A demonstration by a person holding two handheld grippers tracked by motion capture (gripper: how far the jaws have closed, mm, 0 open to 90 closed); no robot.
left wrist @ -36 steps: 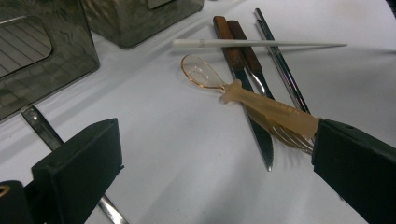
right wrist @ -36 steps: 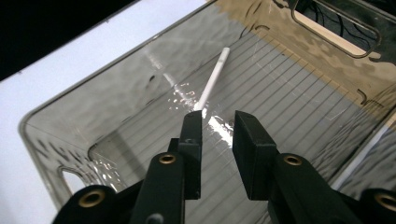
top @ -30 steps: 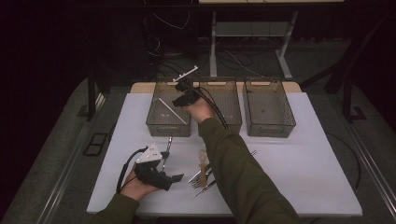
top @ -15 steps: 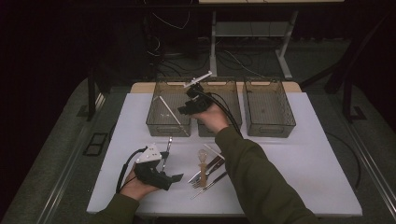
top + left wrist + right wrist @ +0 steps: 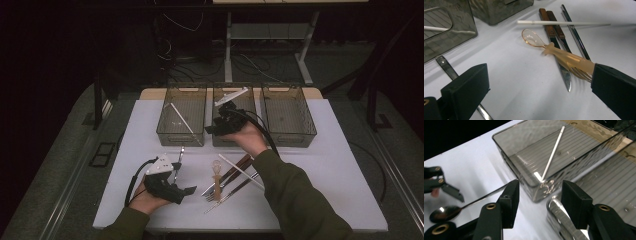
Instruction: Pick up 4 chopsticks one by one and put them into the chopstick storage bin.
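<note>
High view first, from the left edge of the white table across: the near-left corner carries the left gripper, resting low on the board with its jaws spread and nothing between them. Bare white surface lies to its left and in front of it. Just beyond it a metal spoon lies with its long axis running toward the far edge. Further right, near the middle of the near edge, a heap of cutlery fans out: an amber translucent plastic spoon, brown-handled knives, and a white plastic chopstick laid slantwise over them. Along the far edge three smoky clear plastic bins stand side by side; the left bin holds a second white stick lying diagonally, its near end toward the bin's near-right corner. The right gripper hovers over the near wall of the middle bin, pointing left; its jaws have just been opening and hold nothing. The right bin has wide open table to its right.

Left gripper view adds detail: the amber spoon's bowl points away from the jaws, and its handle covers a fork's tines.

Right gripper view shows the stick through the left bin's wall, and the metal spoon's bowl near the left gripper.
</note>
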